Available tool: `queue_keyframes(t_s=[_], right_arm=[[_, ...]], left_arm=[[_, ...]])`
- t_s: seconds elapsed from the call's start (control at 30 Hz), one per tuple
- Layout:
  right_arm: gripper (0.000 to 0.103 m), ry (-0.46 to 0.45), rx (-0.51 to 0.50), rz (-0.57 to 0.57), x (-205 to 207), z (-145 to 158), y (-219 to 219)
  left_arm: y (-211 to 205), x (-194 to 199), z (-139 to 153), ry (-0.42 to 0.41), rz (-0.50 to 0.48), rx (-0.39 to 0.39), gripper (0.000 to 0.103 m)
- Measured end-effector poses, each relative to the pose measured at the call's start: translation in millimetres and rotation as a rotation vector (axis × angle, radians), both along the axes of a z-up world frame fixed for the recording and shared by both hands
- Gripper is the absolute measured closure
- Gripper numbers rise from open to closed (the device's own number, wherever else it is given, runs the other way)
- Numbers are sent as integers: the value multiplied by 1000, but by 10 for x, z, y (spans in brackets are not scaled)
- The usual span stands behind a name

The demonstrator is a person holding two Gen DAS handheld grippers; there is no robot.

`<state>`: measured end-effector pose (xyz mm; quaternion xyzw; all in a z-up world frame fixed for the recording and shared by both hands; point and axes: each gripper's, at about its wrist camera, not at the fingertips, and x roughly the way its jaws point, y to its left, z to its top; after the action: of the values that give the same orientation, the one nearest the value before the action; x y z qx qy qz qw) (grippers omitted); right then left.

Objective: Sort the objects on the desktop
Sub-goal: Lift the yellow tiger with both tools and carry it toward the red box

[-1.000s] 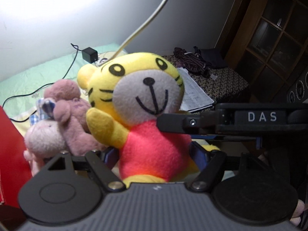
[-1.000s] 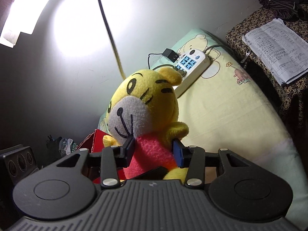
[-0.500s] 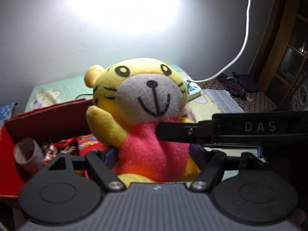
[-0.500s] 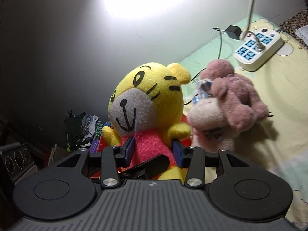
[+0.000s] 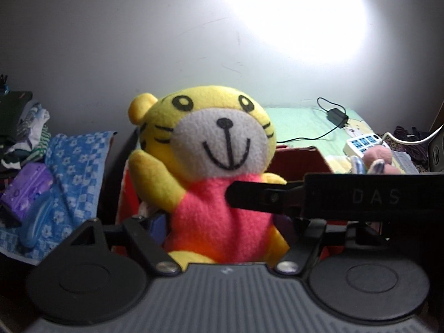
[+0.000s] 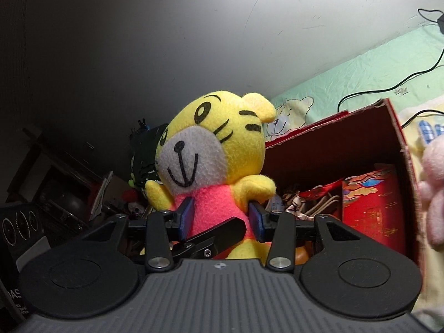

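Note:
A yellow tiger plush (image 5: 213, 172) in a pink-red shirt is held in the air by both grippers. My left gripper (image 5: 222, 227) is shut on its body, blue pads at its sides. My right gripper (image 6: 220, 219) is shut on the same plush (image 6: 213, 166), pads pressing the shirt. The right gripper's finger crosses the left wrist view (image 5: 305, 199). An open red cardboard box (image 6: 360, 149) lies right behind and below the plush, holding a red packet (image 6: 371, 202) and other items. A pink plush (image 6: 433, 188) sits at the right edge.
A white power strip (image 5: 363, 143) with a black charger (image 5: 337, 116) and cables lies on the green-yellow bedding. A blue flowered cloth (image 5: 72, 166) and a purple pack (image 5: 26, 188) lie at left. A grey wall is behind.
Both grippers have swung left with the tiger plush. The red box now fills the right wrist view behind it, and the pink plush has slid to the right edge.

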<state>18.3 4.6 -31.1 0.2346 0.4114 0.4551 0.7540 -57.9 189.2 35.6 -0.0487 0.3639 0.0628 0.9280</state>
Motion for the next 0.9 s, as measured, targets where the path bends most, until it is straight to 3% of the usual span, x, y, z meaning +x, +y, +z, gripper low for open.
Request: queue_keyframes(t_s=[0.4,0.57,0.63,0.9], right_arm=[[57,233,-17,52,189,-605,499],[58,255,-85,74,125,-607,537],[56,254,-101,80,101,-581,543],[44,156,-116,84,14,-260,400]], left_arm=[[358,197,-500,149,65,77,27],[437,126,-605,192,69,77,29],[389,105,-610,190,65,110,29],[449,-29,-512,177,64,66,27]])
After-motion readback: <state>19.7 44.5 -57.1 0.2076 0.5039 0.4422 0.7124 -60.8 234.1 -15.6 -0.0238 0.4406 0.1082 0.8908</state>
